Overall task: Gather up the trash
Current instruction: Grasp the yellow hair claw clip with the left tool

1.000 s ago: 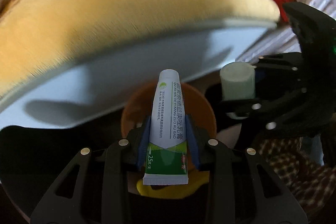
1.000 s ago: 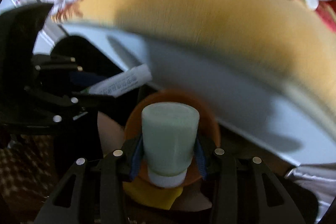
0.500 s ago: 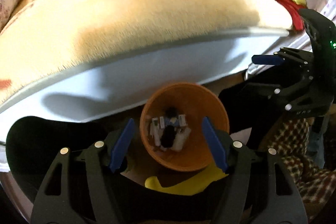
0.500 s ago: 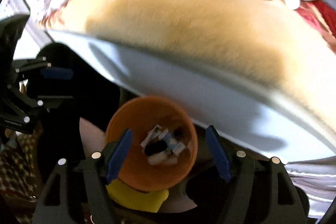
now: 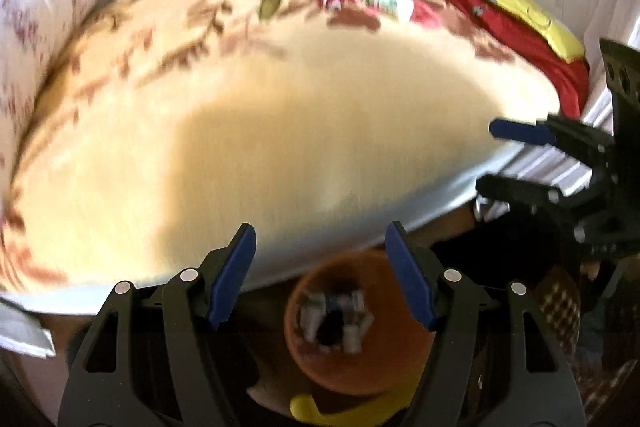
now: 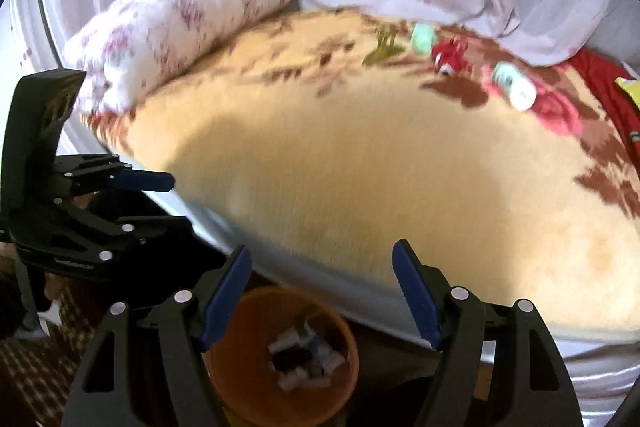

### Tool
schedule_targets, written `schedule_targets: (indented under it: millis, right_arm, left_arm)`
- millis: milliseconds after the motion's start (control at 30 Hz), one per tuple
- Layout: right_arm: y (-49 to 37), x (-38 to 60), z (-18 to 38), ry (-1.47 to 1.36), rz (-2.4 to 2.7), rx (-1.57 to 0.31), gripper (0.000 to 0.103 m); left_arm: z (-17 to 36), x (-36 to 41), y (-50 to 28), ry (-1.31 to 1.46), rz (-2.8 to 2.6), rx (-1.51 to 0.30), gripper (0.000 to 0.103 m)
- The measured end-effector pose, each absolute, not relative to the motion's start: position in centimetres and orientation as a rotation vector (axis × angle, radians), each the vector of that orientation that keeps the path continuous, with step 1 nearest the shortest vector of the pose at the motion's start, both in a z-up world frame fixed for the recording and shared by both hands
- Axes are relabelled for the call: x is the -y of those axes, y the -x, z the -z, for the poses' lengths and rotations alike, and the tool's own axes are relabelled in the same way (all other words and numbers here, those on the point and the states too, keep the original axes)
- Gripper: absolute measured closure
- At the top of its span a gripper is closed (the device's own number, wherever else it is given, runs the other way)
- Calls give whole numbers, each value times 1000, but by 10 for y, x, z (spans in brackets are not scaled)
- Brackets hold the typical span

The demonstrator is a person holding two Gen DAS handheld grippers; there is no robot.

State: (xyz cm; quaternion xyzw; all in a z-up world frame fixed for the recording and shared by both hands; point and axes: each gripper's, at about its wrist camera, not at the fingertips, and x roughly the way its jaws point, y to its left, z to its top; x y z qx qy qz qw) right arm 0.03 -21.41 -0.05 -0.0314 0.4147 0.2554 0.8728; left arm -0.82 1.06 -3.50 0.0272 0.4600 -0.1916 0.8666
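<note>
Tube and bottle dropped into the orange bin (image 5: 360,323) at 6 o'clock. Both left gripper (image 5: 320,277) and right gripper (image 6: 322,297) wide open, empty. Next: reach slowly for bed (image 6: 360,163) trash (image 6: 514,87) at 1 o'clock.

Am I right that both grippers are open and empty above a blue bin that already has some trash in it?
Not quite: the bin is orange, as the right wrist view shows. The rest holds: the left gripper and right gripper are open and empty, with trash inside.
</note>
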Motion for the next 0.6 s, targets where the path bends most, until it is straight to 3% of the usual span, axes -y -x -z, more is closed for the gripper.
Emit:
schedule_targets:
  millis: [300, 600]
  right_arm:
    - [-15, 218, -7, 24, -511, -817, 29]
    - [-20, 238, 1, -20, -478, -816, 29]
  left_arm:
    - [0, -5, -67, -41, 340, -824, 37]
    - [3, -2, -182, 25, 265, -790, 37]
